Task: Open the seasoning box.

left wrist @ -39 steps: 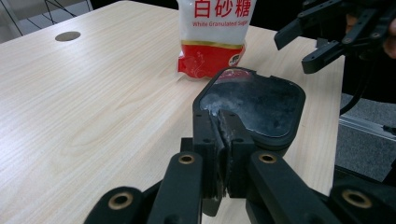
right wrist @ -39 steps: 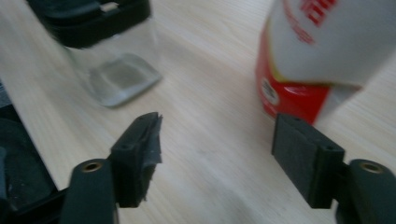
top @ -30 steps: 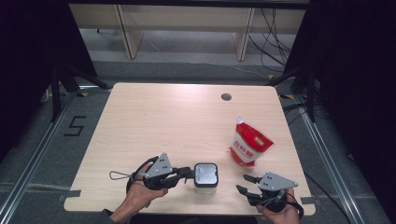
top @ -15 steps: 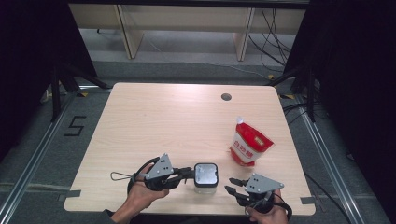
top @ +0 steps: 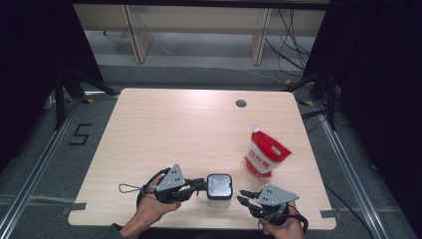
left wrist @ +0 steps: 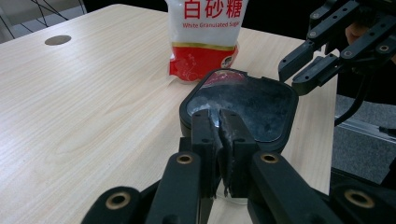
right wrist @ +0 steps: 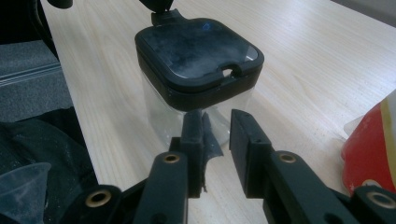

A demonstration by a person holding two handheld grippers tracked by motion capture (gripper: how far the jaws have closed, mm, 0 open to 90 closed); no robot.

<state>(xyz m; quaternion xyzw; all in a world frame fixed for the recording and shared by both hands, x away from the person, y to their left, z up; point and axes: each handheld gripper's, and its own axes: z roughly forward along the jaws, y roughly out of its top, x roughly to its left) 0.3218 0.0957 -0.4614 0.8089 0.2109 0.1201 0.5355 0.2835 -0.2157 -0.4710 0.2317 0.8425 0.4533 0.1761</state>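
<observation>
A clear square jar [top: 219,186] with a black lid [left wrist: 252,105] stands near the table's front edge. My left gripper [top: 201,185] reaches it from the left and is shut on the lid's near rim [left wrist: 219,135]. My right gripper [top: 241,195] lies just right of the jar, pointing at it. In the right gripper view its jaws [right wrist: 217,135] stand a narrow gap apart just short of the jar [right wrist: 198,51]; they have just been closing, with nothing between them. A red and white bag of sugar [top: 266,155] stands upright behind the right gripper.
The light wooden table [top: 174,129] has a round cable hole [top: 241,103] at its far right. A translucent funnel [right wrist: 23,182] shows low at the left in the right gripper view, off the table's edge. Dark floor and metal rails surround the table.
My right gripper has moved left toward the jar, and its jaws have narrowed. The left gripper and the jar have stayed where they were.
</observation>
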